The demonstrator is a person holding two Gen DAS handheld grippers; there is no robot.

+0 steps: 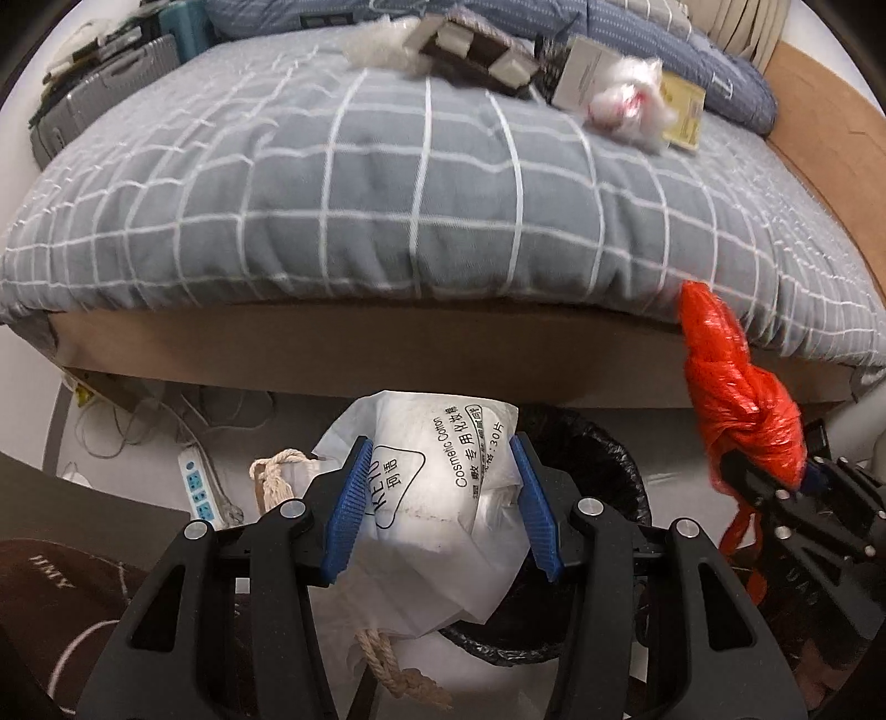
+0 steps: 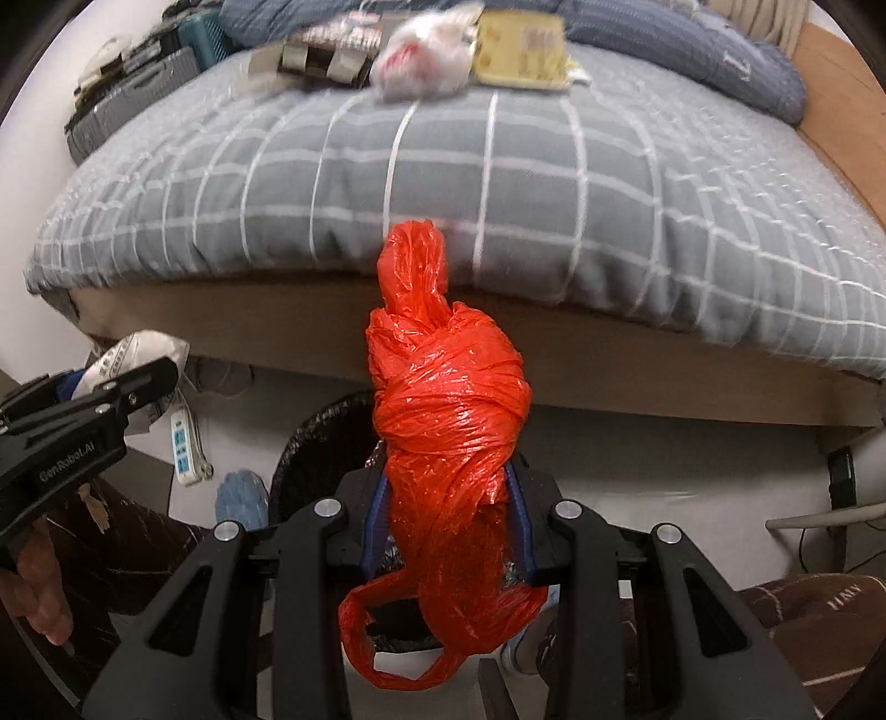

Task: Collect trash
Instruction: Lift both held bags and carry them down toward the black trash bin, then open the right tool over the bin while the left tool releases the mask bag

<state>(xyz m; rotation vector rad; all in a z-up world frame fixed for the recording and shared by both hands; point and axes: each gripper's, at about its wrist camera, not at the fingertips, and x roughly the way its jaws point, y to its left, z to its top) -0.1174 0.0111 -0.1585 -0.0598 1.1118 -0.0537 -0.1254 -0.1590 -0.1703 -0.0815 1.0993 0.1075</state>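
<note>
Trash is sitting in both grippers at once, above a black-lined bin (image 1: 598,459) on the floor at the foot of the bed (image 1: 421,183). The left gripper (image 1: 443,498) is clamping a white cotton-pad pouch (image 1: 437,482) between its blue pads (image 1: 349,504), the pouch's rope drawstring dangling below. In the left wrist view the bin's mouth is lying directly under and slightly to the right of that pouch, so the left gripper appears to be the nearer of the two to the drop point.

The right gripper (image 2: 451,515) is squeezing a knotted orange plastic bag (image 2: 448,421), which is standing up along the finger line, long axis pointing forward and upward, with a loose loop hanging beneath the jaws. In the right wrist view the bin (image 2: 310,454) is showing down and to the left of the bag, partly hidden behind it, so this gripper is probably needing a small leftward shift before release.

The two grippers are sitting close beside each other, the left gripper (image 2: 111,399) entering the right view from the left edge.

More litter is waiting well away at the far end of the bed: a crumpled white wrapper (image 1: 631,111), a yellow packet (image 1: 684,113) and a dark box with pale blocks (image 1: 476,52), all blurred.
</note>
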